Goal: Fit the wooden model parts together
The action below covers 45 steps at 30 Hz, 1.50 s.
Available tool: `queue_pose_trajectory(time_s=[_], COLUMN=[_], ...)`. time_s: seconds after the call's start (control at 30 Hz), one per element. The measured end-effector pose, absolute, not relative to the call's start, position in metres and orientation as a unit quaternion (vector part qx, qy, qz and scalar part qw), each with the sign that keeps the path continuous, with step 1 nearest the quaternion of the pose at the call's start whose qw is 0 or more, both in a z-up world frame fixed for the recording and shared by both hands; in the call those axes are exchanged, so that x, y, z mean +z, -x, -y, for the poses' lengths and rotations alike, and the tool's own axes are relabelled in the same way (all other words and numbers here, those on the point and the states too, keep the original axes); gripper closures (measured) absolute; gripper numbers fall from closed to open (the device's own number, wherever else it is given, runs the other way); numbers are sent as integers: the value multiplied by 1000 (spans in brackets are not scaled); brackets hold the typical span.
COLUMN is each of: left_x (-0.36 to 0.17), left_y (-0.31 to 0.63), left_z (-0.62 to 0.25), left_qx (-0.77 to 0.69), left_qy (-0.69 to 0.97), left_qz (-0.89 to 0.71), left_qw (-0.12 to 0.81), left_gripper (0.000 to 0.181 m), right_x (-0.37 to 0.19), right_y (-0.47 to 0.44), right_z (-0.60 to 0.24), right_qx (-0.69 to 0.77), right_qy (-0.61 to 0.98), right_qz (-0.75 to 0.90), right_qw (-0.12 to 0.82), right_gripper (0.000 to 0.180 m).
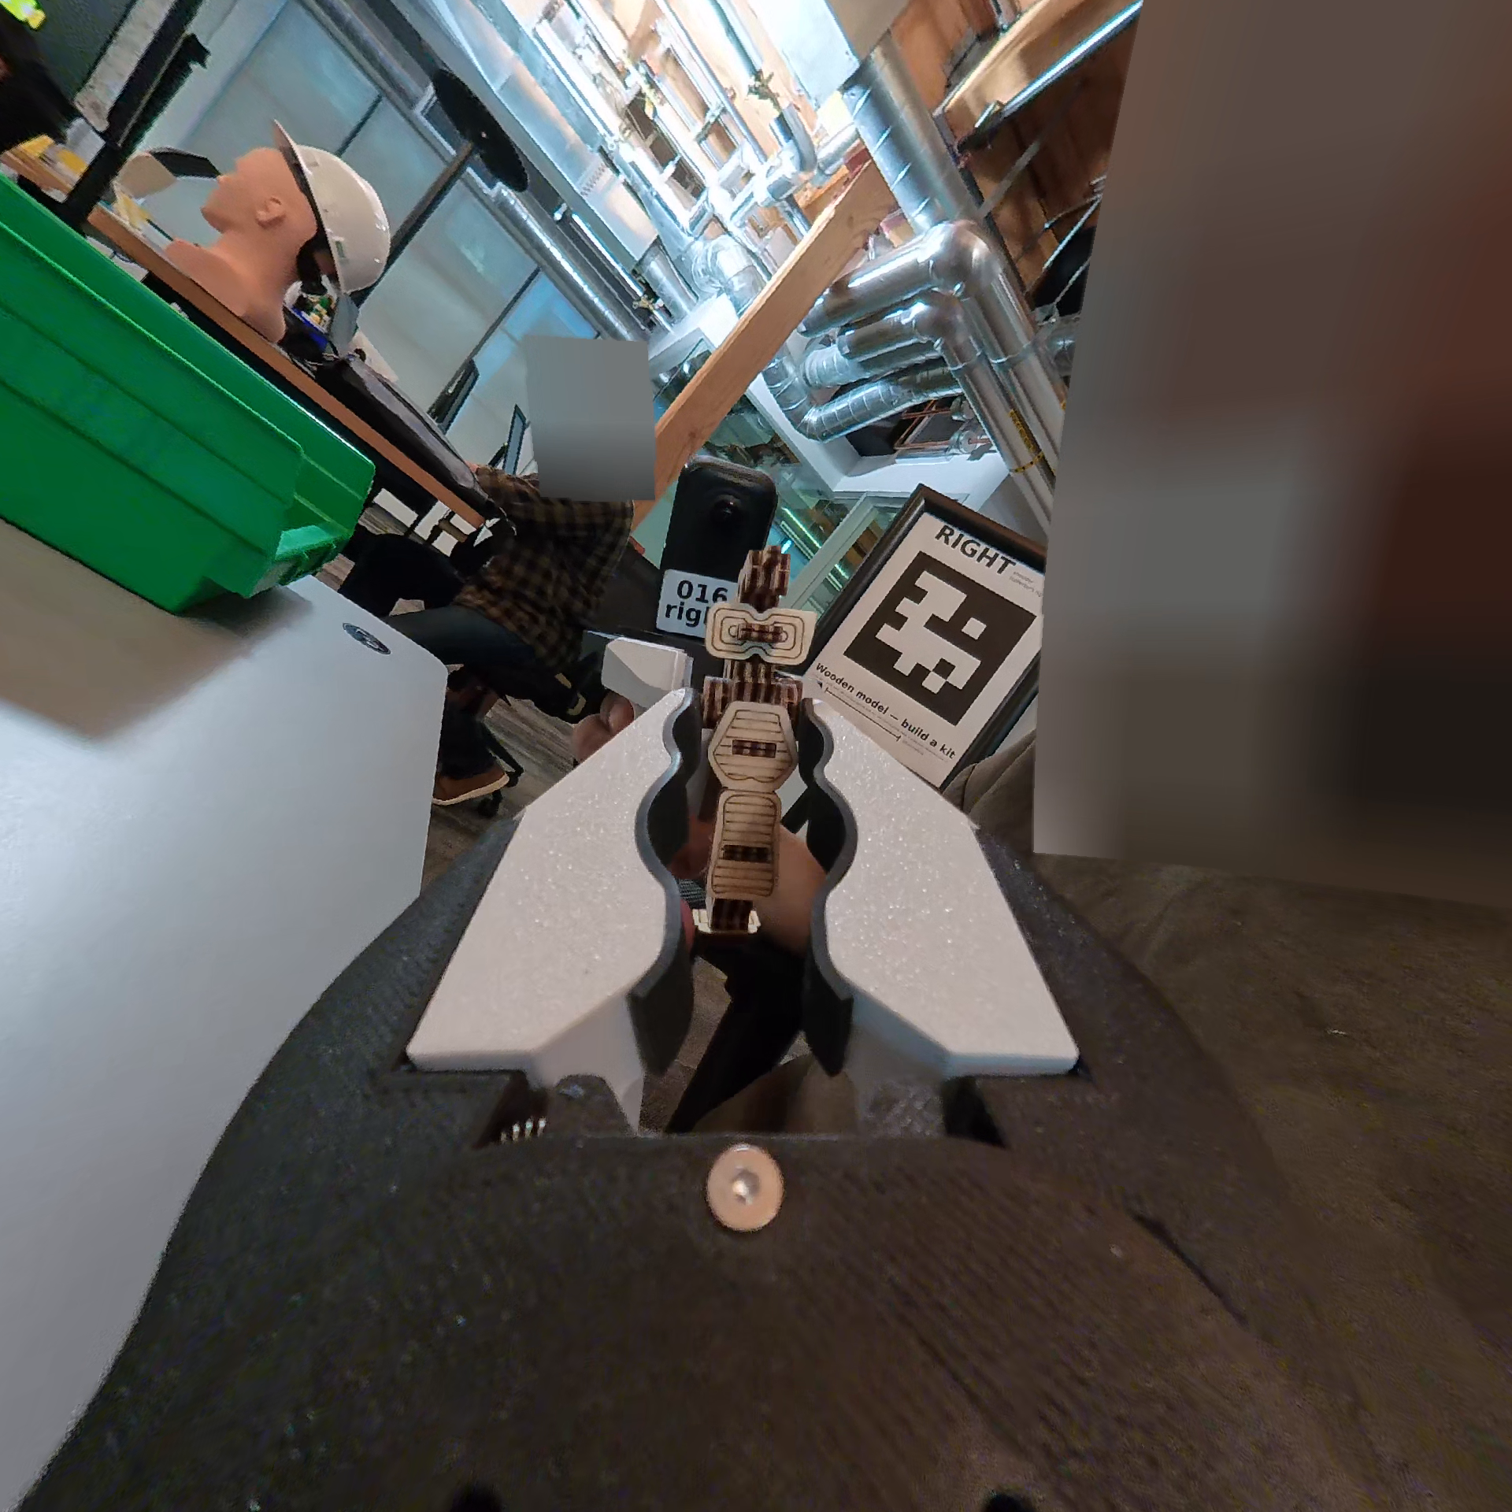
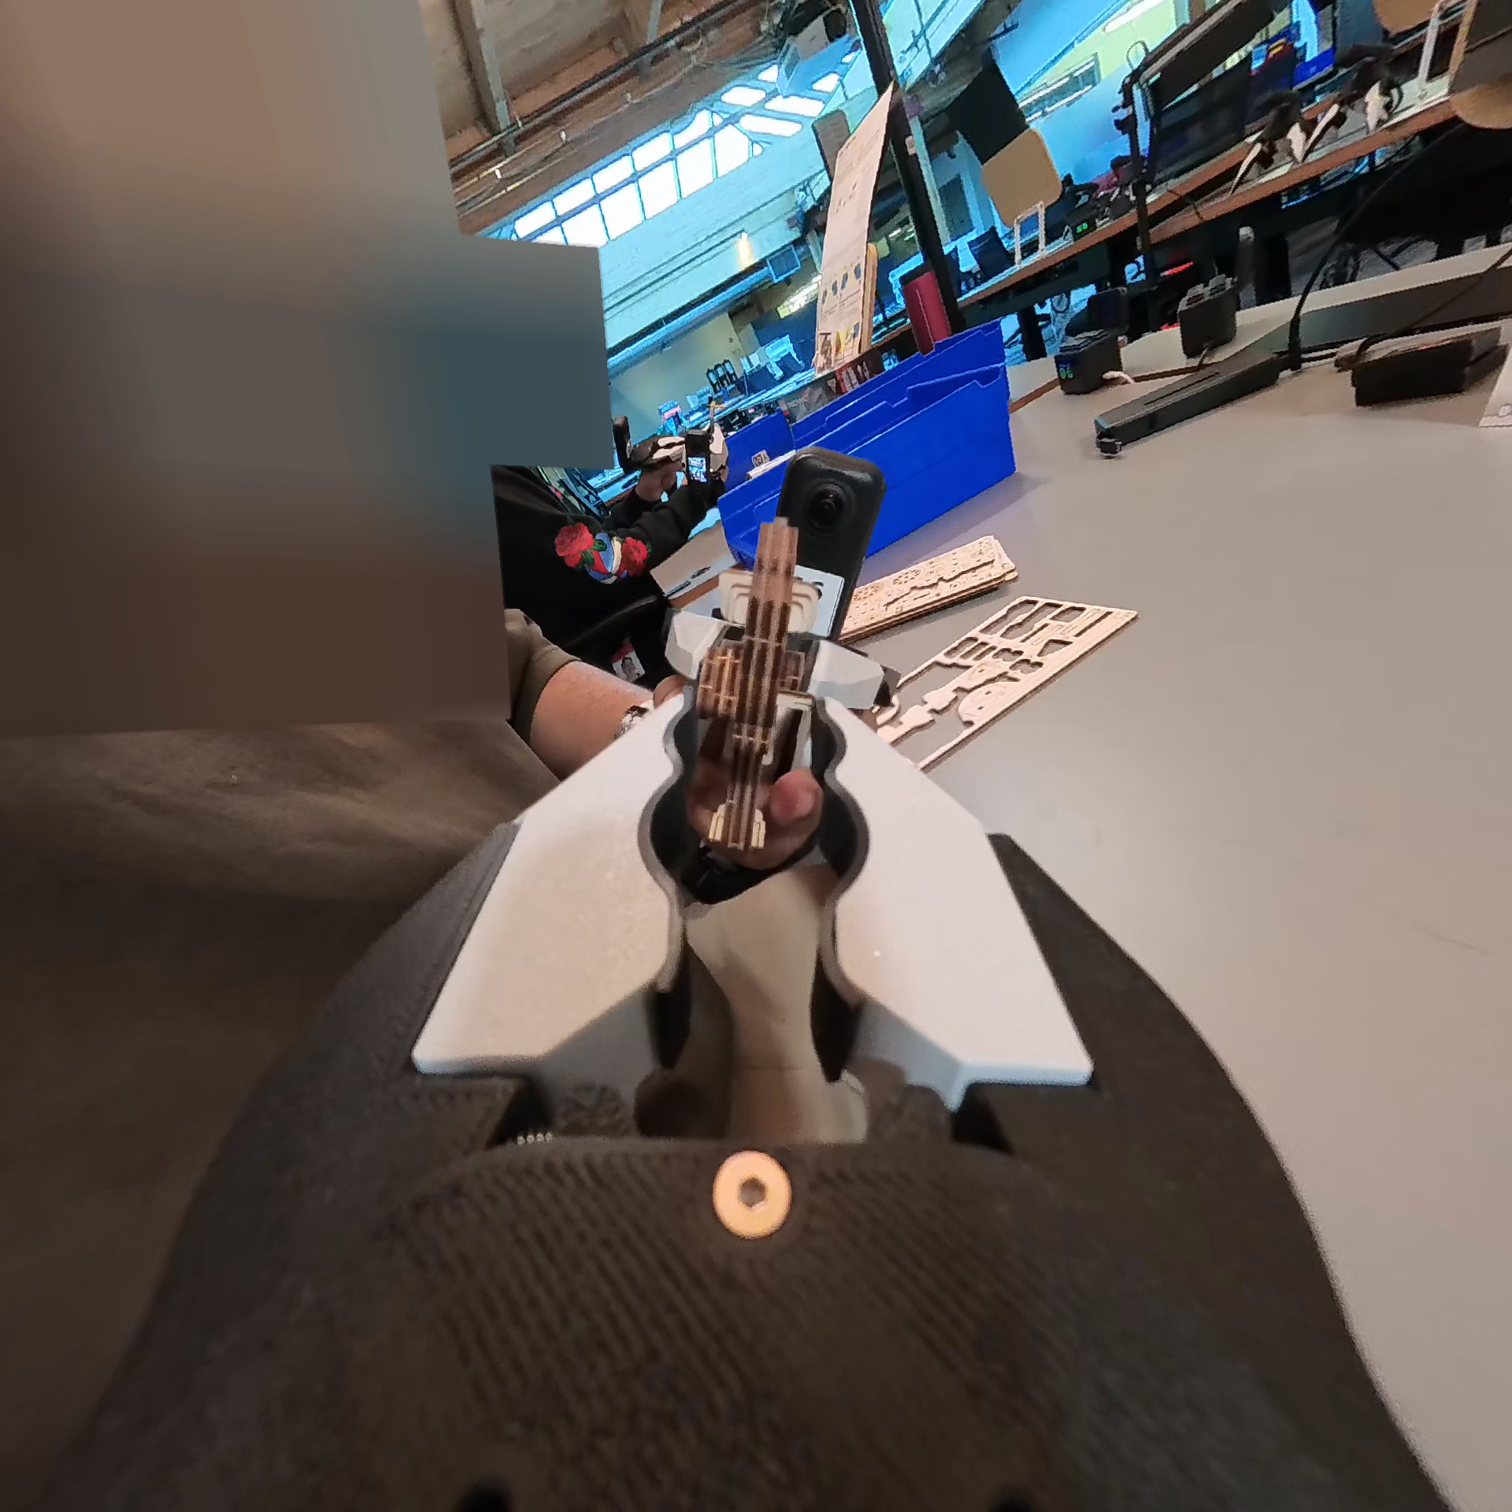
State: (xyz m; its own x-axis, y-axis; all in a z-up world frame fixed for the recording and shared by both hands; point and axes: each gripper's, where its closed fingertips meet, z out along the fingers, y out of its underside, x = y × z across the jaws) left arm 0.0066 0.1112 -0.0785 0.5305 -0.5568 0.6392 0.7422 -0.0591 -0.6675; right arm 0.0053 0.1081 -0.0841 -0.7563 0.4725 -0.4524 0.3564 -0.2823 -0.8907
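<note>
- Both your white two-finger grippers, left (image 1: 749,720) and right (image 2: 749,728), clench one slotted pale plywood model assembly (image 1: 746,769), held above the grey table (image 2: 1227,736).
- Twisting them apart could snap its thin joints.

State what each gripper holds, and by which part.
Both grip the same pale, stacked laser-cut wooden model: left gripper around its middle, right gripper likewise from the opposite side. Exact contact points are hidden.
</note>
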Motion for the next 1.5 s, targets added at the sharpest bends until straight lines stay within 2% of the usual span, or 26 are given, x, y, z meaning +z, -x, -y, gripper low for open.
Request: queue_pose_trajectory(time_s=[0.63,0.67,0.73,0.8,1.0,1.1,1.27,1.5], left_x=[-77,-74,-68,-68,-71,-72,-73,-75], left_y=[-9,-9,-7,-4,-3,-7,-9,-12], left_z=[-109,-107,-103,-102,-102,-102,-101,-101], left_qx=[-454,-443,-424,-399,-363,-358,-358,-360], left_qy=[560,560,558,571,586,588,588,591], left_qz=[59,48,31,23,3,-12,-18,-27], left_qw=[691,698,713,718,725,725,725,721], left_gripper=[161,161,162,161,162,162,162,162], right_x=[-85,-84,-85,-83,-76,-82,-84,-80], right_y=[-7,-6,-4,-4,-7,-7,-12,-15], right_z=[-107,-107,-110,-116,-119,-114,-106,-104], right_qx=[721,723,716,717,728,713,711,727], right_qy=[334,330,330,325,312,314,296,292], right_qz=[606,605,610,610,602,618,631,618], right_qw=[44,53,78,94,99,104,90,62], right_gripper=[153,151,134,128,139,139,161,154])
